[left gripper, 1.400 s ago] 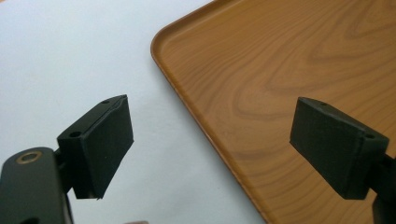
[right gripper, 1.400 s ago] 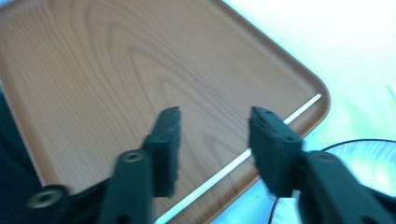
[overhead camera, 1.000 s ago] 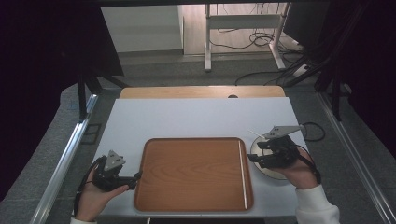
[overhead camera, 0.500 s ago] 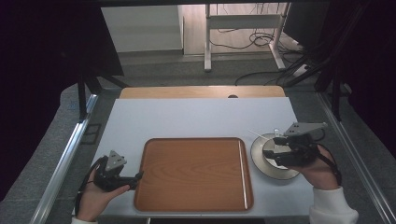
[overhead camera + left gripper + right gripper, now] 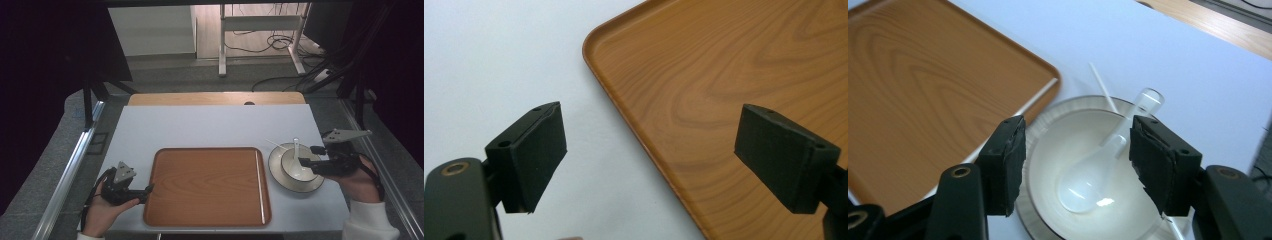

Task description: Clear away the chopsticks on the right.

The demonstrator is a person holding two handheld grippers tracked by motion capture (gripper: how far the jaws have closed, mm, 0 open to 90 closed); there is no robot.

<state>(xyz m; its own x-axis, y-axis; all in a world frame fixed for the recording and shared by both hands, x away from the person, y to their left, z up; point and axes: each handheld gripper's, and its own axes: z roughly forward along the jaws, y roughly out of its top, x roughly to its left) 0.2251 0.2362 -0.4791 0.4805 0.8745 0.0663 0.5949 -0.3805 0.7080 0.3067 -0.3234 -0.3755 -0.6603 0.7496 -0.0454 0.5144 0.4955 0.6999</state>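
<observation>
Right gripper [image 5: 306,155] has shifted right of the tray [image 5: 207,186] — jaws wide, empty, straddling the bowl [image 5: 1088,175] and spoon [image 5: 1098,172]. Left gripper [image 5: 649,160], wide open, spans the tray's edge.

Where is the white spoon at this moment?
In the high view the spoon lies in the white bowl on the plate, right of the wooden tray, just ahead of the open right gripper.
</observation>
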